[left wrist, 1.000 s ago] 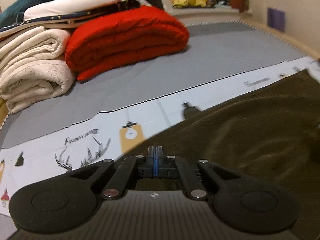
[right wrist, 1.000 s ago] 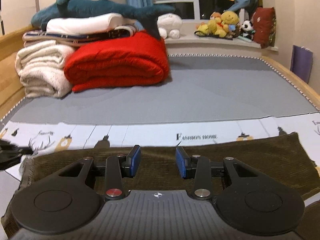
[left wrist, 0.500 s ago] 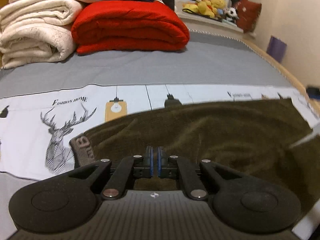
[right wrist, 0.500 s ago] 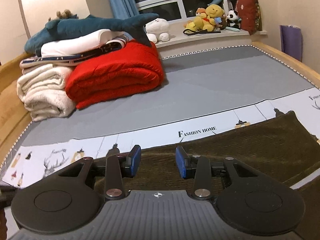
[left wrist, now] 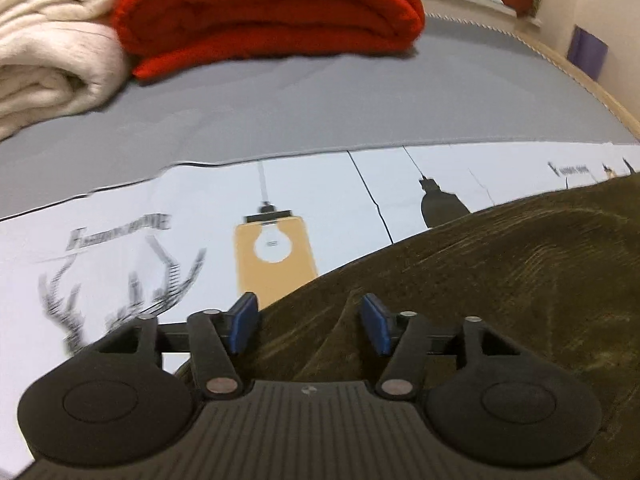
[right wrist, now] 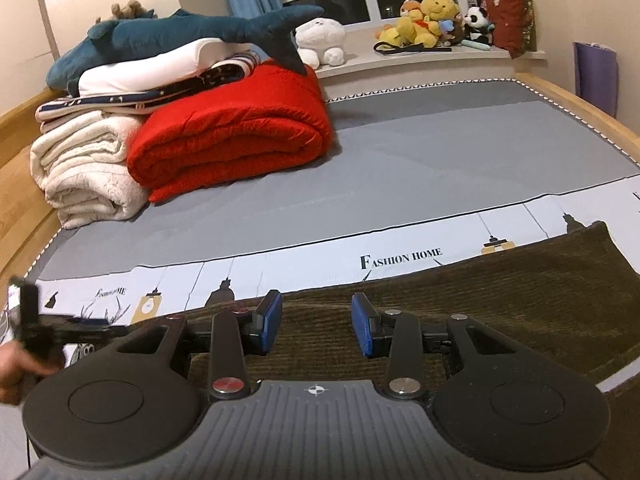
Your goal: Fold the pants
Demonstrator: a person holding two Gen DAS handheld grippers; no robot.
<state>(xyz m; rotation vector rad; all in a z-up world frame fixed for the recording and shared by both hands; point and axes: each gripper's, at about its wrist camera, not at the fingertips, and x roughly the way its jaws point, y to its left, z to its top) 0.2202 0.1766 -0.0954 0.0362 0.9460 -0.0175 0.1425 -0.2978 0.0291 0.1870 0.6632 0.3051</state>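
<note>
We have the pants (left wrist: 500, 304) lying dark and ribbed across the printed sheet (left wrist: 160, 216) at the bed's near edge; our left gripper (left wrist: 310, 322) is opening its jaws over a raised ridge of the cloth, which sits between the pads without being pinched, so we judge a fold is being let go; our right gripper (right wrist: 316, 328) hovers above the fabric, jaws partly spread on nothing, likely waiting to take the next edge.

Bedroom: bed (right wrist: 400, 168), plush toys (right wrist: 424, 26)
</note>
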